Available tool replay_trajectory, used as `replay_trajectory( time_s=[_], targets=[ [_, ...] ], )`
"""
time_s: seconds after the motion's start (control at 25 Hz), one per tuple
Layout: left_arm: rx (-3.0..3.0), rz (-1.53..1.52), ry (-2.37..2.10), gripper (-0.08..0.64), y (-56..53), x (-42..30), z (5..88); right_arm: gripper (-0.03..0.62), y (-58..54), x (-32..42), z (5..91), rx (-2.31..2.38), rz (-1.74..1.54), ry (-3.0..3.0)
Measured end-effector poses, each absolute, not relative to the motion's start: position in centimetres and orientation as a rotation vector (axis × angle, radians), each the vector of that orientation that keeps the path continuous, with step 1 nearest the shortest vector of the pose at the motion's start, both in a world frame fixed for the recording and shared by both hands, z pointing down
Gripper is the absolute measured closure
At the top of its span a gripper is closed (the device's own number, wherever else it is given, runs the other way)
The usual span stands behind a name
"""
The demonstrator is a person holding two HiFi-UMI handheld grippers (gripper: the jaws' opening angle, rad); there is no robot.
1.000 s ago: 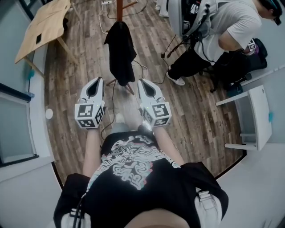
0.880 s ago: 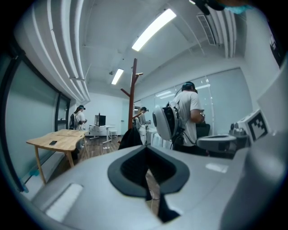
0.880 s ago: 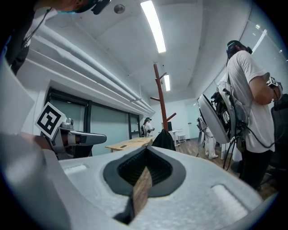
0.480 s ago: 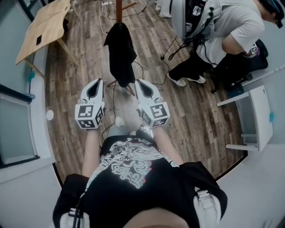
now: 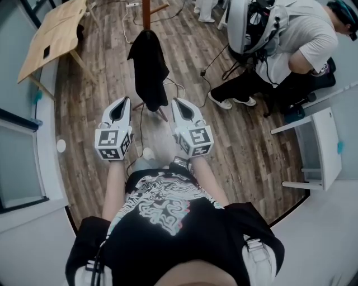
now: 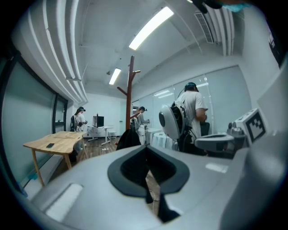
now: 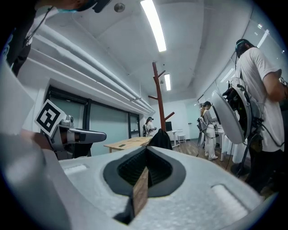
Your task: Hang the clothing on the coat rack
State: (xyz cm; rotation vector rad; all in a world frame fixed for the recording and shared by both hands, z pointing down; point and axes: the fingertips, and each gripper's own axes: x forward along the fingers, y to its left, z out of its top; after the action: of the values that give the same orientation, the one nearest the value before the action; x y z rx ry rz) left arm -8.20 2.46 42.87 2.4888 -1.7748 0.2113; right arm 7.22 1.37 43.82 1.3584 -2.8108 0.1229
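Hanging on coat rack (image 5: 146, 14), black garment (image 5: 148, 70); left gripper (image 5: 120, 102), right gripper (image 5: 178, 103) closed, nearby.

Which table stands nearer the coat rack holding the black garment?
The wooden table at the head view's upper left; the white table stands farther off at the right edge.

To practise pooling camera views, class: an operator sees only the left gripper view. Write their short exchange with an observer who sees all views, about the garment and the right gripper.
Operator: Is the right gripper holding anything?
Observer: No. Its own view shows the jaws together, empty.
Operator: What's under the garment?
Observer: Head view: a cable lies on the floor by the feet of the rack.
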Motion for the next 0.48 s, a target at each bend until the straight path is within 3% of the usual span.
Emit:
replay_trajectory(
  time_s=[0.48],
  targets=[
    [2.443, 0.218, -1.804, 0.571, 1.81, -8.96, 43.69, 0.594, 0.52, 7.31, 44.43, 1.336, 0.131, -2.804]
  ],
)
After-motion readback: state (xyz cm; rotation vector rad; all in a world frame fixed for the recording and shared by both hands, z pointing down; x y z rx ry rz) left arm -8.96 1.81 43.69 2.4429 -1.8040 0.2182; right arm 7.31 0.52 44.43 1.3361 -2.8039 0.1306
